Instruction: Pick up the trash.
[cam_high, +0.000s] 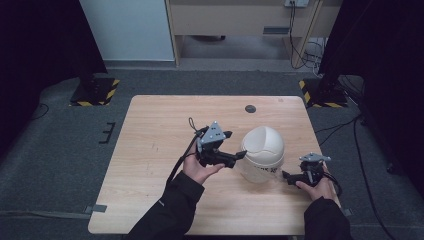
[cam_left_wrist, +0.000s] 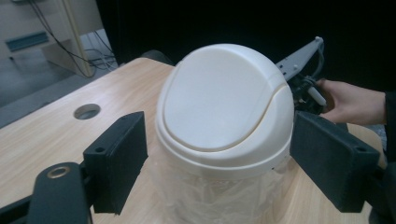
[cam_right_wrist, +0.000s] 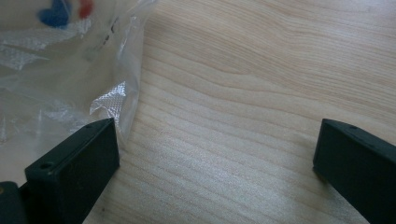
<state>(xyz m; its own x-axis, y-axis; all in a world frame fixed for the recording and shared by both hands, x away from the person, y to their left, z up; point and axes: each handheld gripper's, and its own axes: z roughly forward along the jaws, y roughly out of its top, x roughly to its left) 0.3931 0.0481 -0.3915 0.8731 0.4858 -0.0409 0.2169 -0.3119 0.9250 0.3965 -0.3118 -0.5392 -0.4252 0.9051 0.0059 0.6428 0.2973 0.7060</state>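
Observation:
A small white bin (cam_high: 263, 150) with a domed swing lid stands on the wooden table (cam_high: 160, 125), right of centre. A clear plastic bag (cam_right_wrist: 56, 70) lines it and spills out around its base. My left gripper (cam_high: 236, 145) sits at the bin's left side, held in a hand. In the left gripper view its jaws stand wide open on either side of the bin (cam_left_wrist: 224, 107), apart from its lid. My right gripper (cam_high: 286, 176) lies low at the bin's right side. It is open (cam_right_wrist: 217, 135) over bare wood, its left jaw touching the bag's edge.
A round cable hole (cam_high: 250, 108) is cut in the table near the far edge. Dark carpet surrounds the table, with black stands on hazard-striped bases at the back left and right. The person's other hand (cam_left_wrist: 345, 100) shows behind the bin.

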